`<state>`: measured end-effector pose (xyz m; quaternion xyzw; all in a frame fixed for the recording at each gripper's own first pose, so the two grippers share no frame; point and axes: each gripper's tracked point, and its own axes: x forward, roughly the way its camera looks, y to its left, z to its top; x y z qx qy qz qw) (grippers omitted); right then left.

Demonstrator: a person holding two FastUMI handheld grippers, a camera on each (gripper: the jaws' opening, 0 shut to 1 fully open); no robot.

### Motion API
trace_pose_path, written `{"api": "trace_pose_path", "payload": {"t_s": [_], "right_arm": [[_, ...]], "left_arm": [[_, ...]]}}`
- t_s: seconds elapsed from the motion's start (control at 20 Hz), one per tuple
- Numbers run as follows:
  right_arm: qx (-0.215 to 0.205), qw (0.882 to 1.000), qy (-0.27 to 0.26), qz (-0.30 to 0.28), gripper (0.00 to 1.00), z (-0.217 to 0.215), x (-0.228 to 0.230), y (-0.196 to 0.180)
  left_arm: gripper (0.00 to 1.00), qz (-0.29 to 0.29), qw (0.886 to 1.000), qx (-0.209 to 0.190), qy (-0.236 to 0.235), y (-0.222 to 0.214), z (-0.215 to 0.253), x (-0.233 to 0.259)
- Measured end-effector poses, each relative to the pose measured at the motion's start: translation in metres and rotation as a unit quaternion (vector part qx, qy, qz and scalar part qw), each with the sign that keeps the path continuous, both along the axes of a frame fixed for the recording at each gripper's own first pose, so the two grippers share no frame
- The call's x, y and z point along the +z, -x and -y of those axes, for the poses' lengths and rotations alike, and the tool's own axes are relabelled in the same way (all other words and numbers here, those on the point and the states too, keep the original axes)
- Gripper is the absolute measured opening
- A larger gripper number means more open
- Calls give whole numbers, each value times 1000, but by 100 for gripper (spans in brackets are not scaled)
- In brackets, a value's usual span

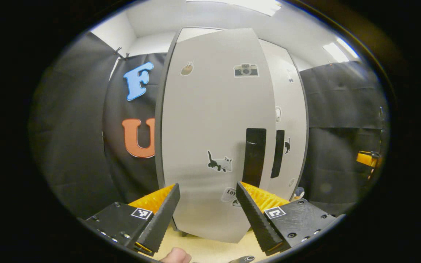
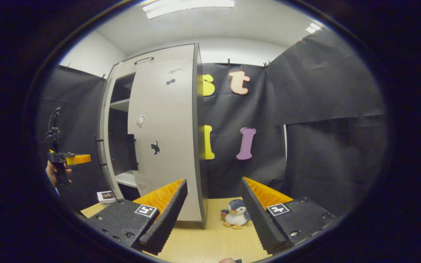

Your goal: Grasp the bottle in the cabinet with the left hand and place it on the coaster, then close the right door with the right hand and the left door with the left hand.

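Note:
The pale cabinet's left door (image 1: 210, 120), with camera and cat stickers and a dark handle slot (image 1: 254, 157), stands ajar close ahead of my left gripper (image 1: 207, 186), which is open and holds nothing. Behind it the right door (image 1: 287, 109) lies flat against the cabinet. In the right gripper view the right door (image 2: 163, 138) looks shut, and shelves (image 2: 121, 106) show through the gap left of it. My right gripper (image 2: 214, 180) is open and empty, a little back from that door. The left gripper (image 2: 68, 159) shows farther off, held by a hand.
A penguin toy (image 2: 236, 215) sits on the wooden tabletop (image 2: 210, 241) by the cabinet's right corner; it is also in the left gripper view (image 1: 298, 193). A small flat card-like item (image 2: 105, 196) lies on the table left of the cabinet. Black cloth walls surround the booth.

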<state>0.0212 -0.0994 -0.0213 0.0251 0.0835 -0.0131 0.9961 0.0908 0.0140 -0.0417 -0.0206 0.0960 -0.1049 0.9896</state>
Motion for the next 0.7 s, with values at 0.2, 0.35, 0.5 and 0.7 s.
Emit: {"api": "trace_pose_path", "payload": {"t_s": [0.2,0.35,0.5,0.7], "right_arm": [[1,1000,2,-1,93,-3,0,-1],[6,1000,6,4,95,-7,4,0],[8,1000,7,9,93,-12,10,1],[13,999,5,37,95,-26,36,-8]], "left_arm": [[100,7,1000,-3,6,-12,15,3],[100,5,1000,-9,6,-16,26,3],[100,7,1000,-5,-1,-15,29,8],[100,10,1000,16,-22,-9,29,18]]}}
